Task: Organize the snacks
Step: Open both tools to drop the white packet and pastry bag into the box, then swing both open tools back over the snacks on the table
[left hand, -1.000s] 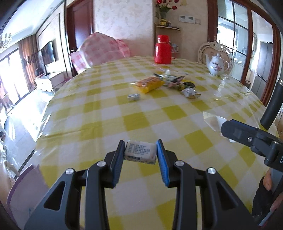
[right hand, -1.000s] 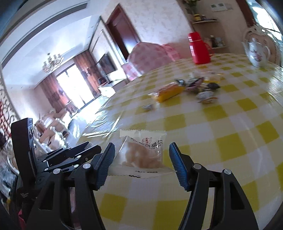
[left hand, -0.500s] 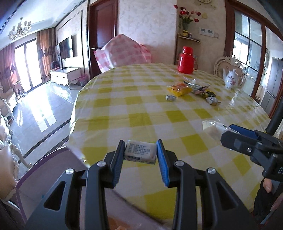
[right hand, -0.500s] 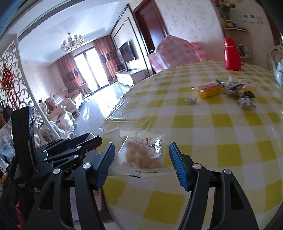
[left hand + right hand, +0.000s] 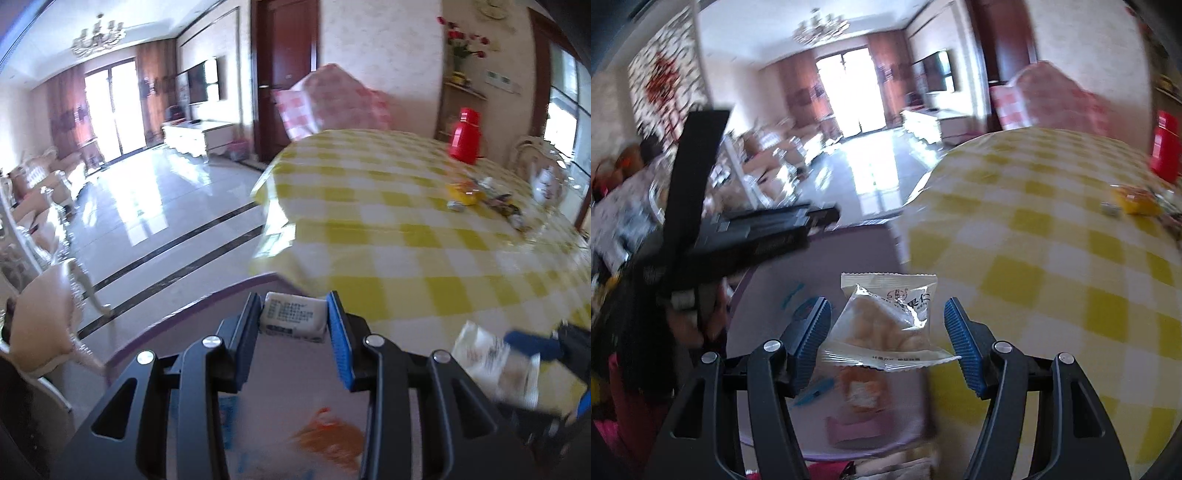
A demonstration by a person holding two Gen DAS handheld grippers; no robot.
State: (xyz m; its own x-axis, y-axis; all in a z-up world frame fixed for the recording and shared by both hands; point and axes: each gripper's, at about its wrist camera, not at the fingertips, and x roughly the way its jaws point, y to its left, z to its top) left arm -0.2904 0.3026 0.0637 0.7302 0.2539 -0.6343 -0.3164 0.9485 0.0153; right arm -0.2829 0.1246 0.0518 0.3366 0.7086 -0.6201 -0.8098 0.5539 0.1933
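A small white printed snack block [image 5: 293, 318] sits at lower centre, pinched in the left gripper [image 5: 293, 325]; a clear crinkled pastry packet [image 5: 886, 325] is clamped across the wider-set right gripper [image 5: 886, 332] — both over a purple-rimmed container [image 5: 849, 254] beside the yellow-checked table [image 5: 424, 236], likely for dropping in.

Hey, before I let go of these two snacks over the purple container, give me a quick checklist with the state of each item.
1. Left gripper holds the small white packet between both pads: ok.
2. Right gripper holds the clear pastry packet: ok, though its crimped ends stick out.
3. Both packets are over the purple container, past the table edge: ok.
4. Room inside the container: cannot tell, blurred; some snacks lie there.
5. Grippers apart from each other: ok.
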